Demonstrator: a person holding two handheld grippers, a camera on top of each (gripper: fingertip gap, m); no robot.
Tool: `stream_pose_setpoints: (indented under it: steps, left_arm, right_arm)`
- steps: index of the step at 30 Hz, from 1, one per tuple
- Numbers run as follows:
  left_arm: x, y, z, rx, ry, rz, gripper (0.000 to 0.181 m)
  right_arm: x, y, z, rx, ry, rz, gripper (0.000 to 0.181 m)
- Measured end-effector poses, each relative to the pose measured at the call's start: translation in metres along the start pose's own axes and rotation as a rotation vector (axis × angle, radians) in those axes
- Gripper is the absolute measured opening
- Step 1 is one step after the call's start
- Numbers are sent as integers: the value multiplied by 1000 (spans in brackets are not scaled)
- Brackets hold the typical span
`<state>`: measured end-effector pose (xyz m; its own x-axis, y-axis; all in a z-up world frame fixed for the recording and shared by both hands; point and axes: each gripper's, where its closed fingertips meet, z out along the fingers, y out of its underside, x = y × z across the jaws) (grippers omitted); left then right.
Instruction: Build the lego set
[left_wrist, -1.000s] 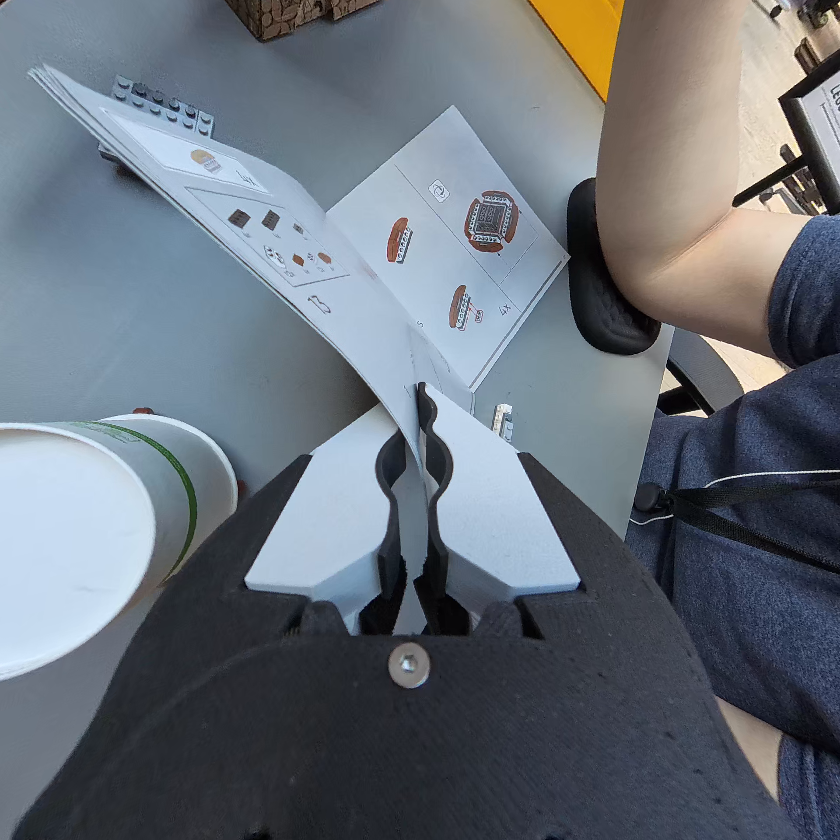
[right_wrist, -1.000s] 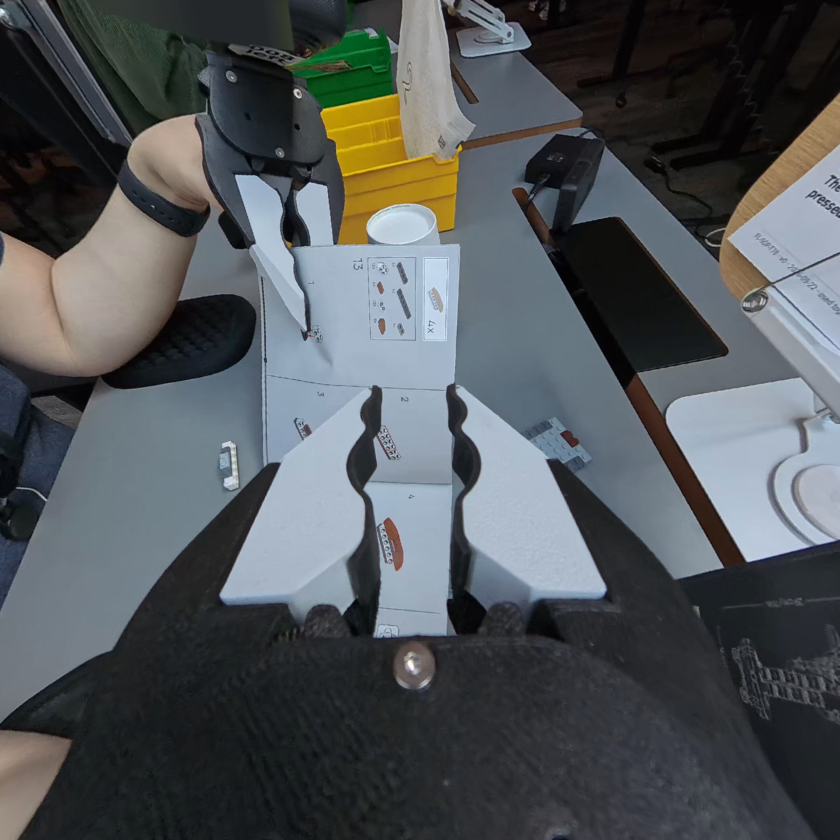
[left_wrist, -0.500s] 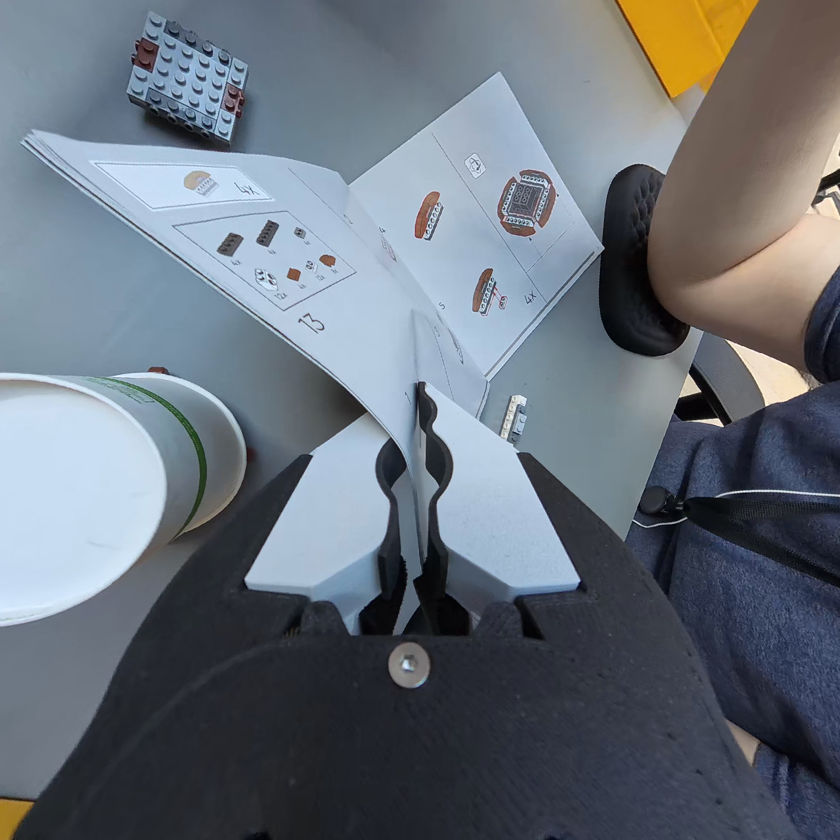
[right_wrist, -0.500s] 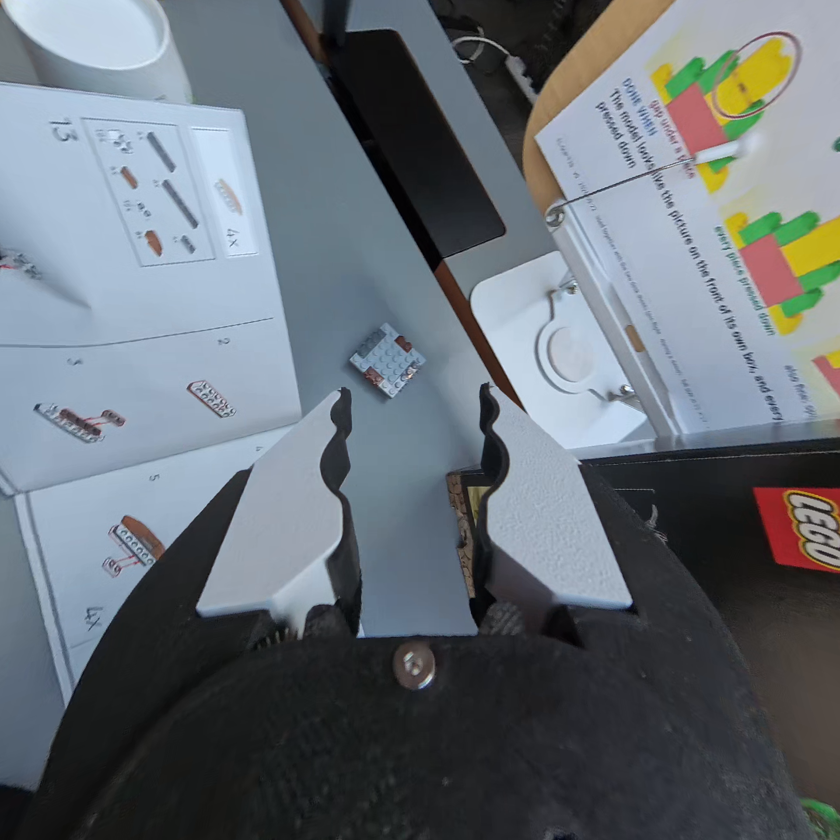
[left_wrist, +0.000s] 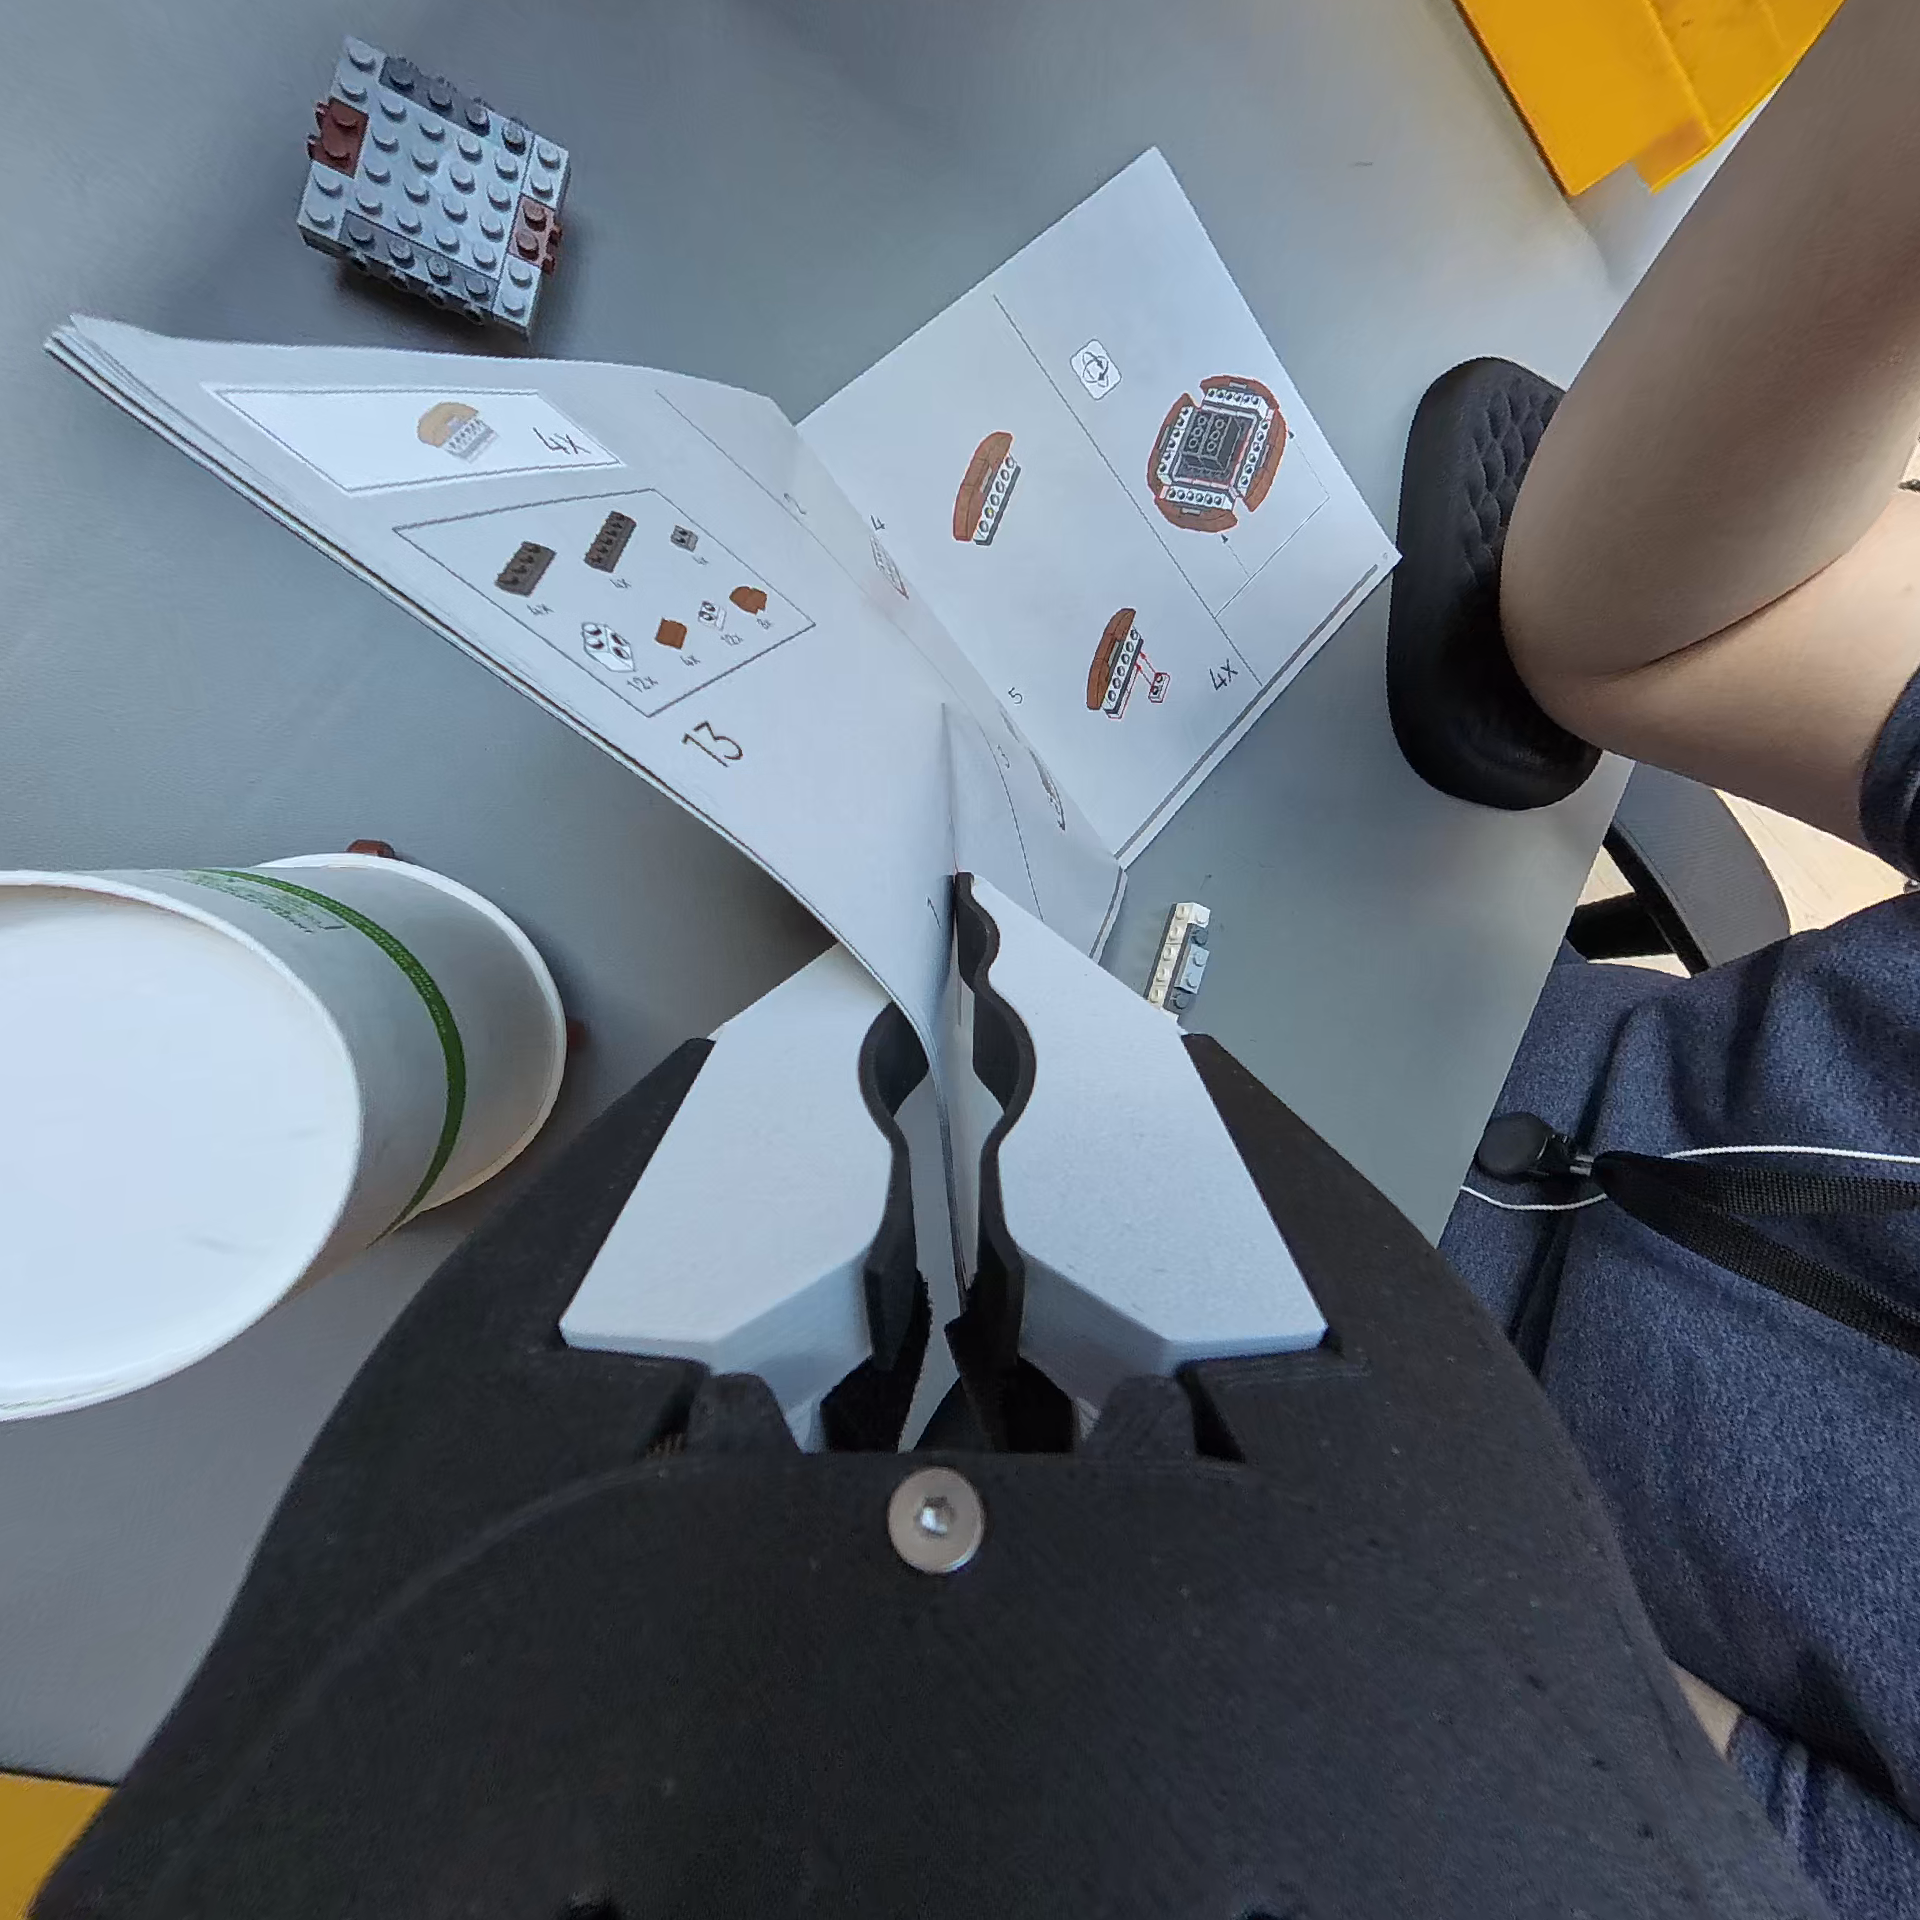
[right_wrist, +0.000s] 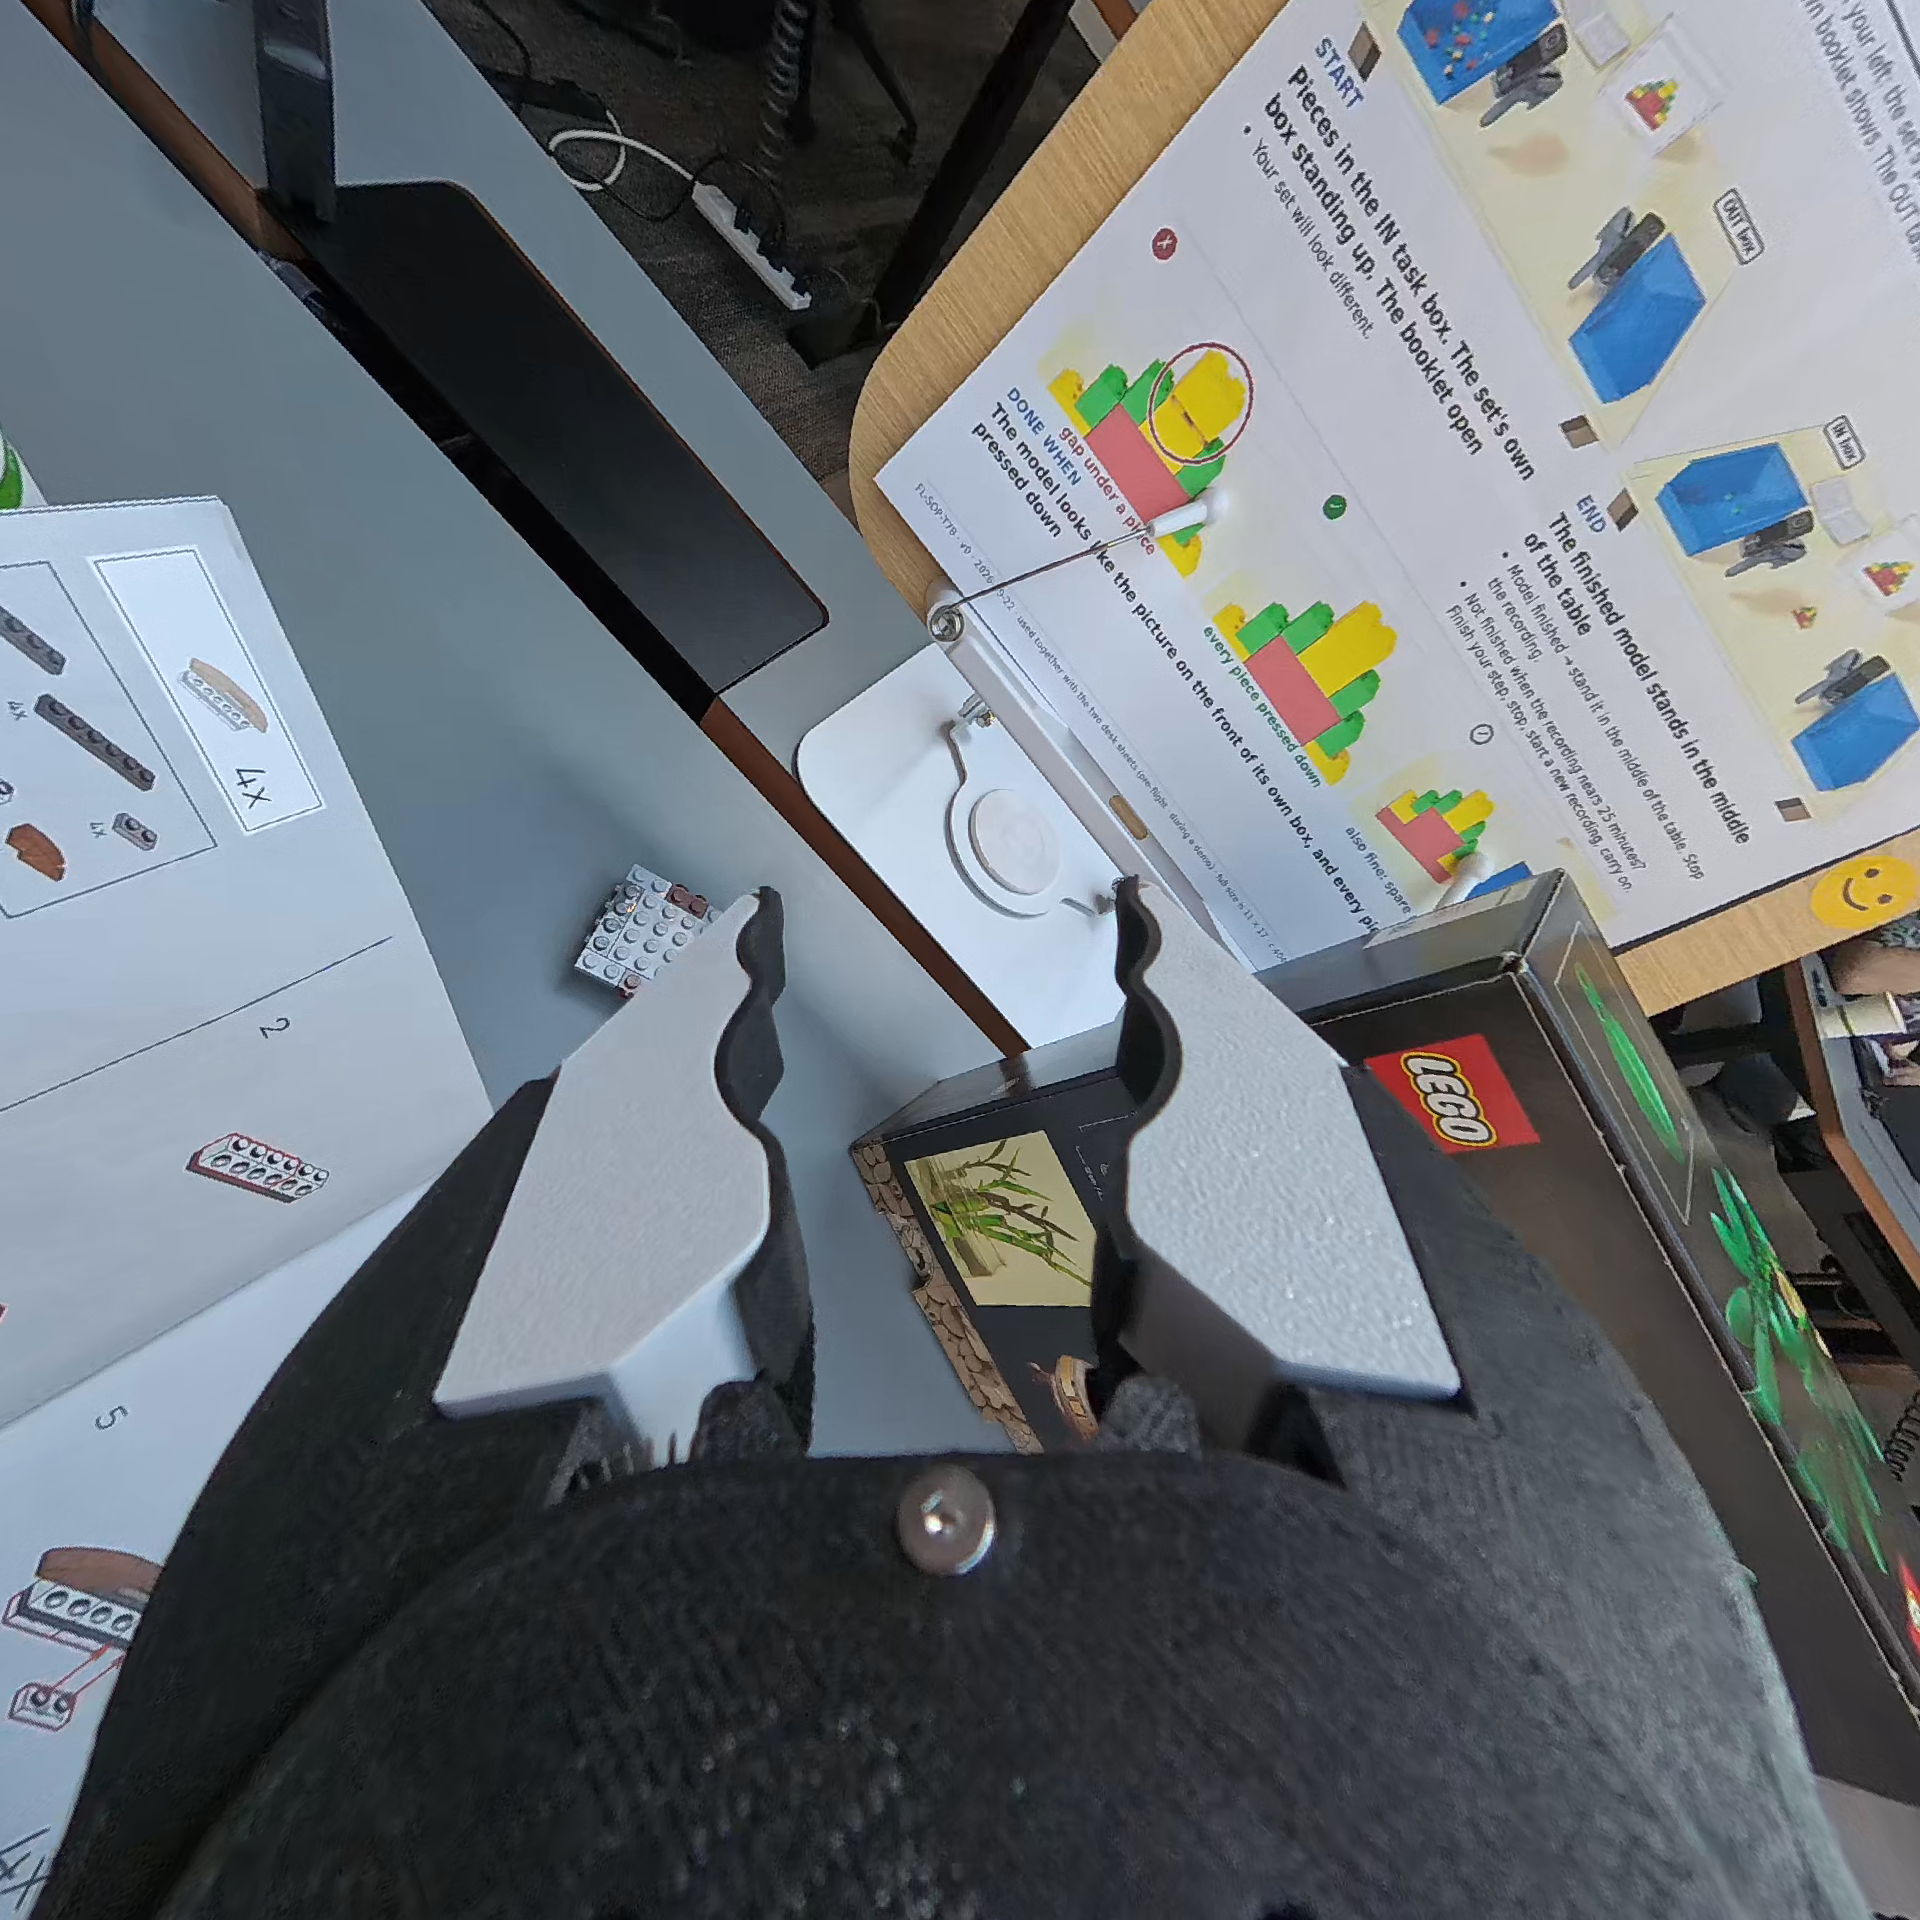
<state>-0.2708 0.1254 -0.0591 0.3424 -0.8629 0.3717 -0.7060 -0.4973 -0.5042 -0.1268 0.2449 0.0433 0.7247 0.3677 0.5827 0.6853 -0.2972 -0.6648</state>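
Grey surface (left_wrist: 727, 156) | left gripper (left_wrist: 951, 914) jaws clamped on booklet page (left_wrist: 727, 644), probably turning it | right gripper (right_wrist: 940, 925) jaws apart, empty, beside set box (right_wrist: 1558, 1195)

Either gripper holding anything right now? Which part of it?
Left gripper pinches the instruction booklet by a page's near corner, lifting it. Right gripper is open, holding nothing.

Black gripper (left_wrist: 951, 904), grey fingers (left_wrist: 1132, 1164), silver screw (left_wrist: 935, 1522)
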Motion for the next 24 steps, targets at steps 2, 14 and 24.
stream_pose_setpoints:
  steps: [2,14,24]
  left_arm:
    - [0,0,0,-2,-2,-1,0]
    - [0,3,-1,-25,-29,10,0]
    - [1,3,0,-37,-43,16,0]
  right_arm:
    - [-2,1,2,-3,-8,-4,64]
    - [-73,111,-23,-309,-680,-123,59]
    - [-86,209,1,-657,-825,15,39]
